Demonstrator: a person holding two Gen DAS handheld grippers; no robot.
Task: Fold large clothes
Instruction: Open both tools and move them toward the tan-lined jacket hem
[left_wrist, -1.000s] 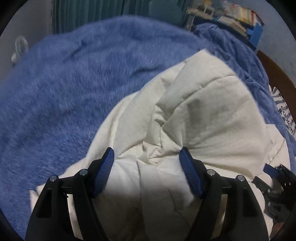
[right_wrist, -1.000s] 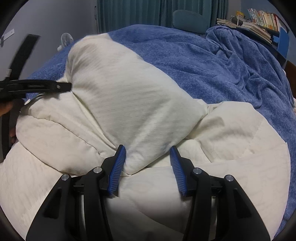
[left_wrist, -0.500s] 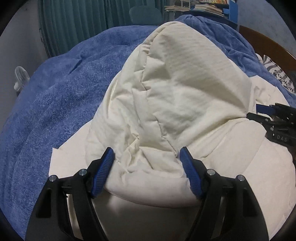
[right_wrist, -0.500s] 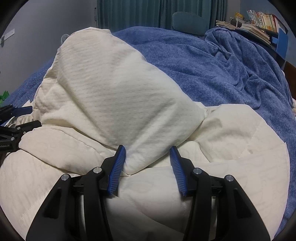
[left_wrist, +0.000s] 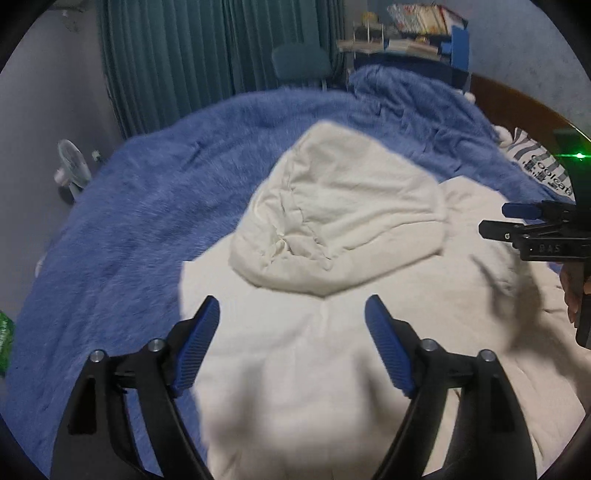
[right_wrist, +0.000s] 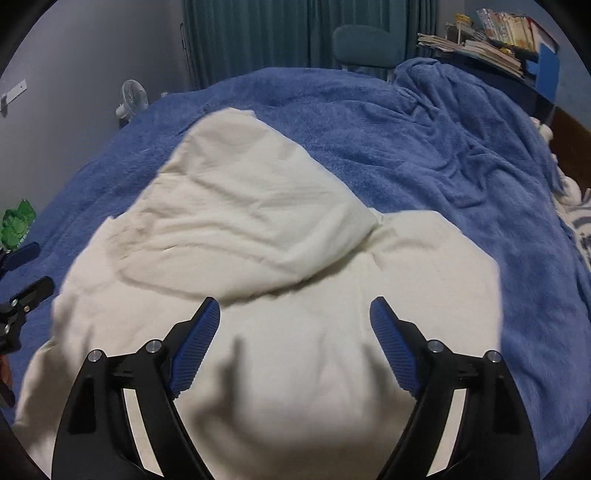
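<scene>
On the blue blanket (right_wrist: 424, 155) your cream garment (right_wrist: 295, 350) lies spread, one thick flap (left_wrist: 343, 229) folded back over its middle. Your left gripper (left_wrist: 291, 317) and right gripper (right_wrist: 295, 319) have both just been opening; their jaws stand wide above the cloth, nothing between them.

Each hand-held gripper (left_wrist: 291, 314) has black arms, silver screws, ribbed blue pads (right_wrist: 195, 350) (side lettering perhaps "DAS").

Dim room: teal curtains (right_wrist: 280, 33) far, grey wall (right_wrist: 74, 66) left, small fan (right_wrist: 131, 99), chair (right_wrist: 364, 46), book-laden shelf (right_wrist: 495, 40) far right, blue-blanketed bed (right_wrist: 424, 155).
</scene>
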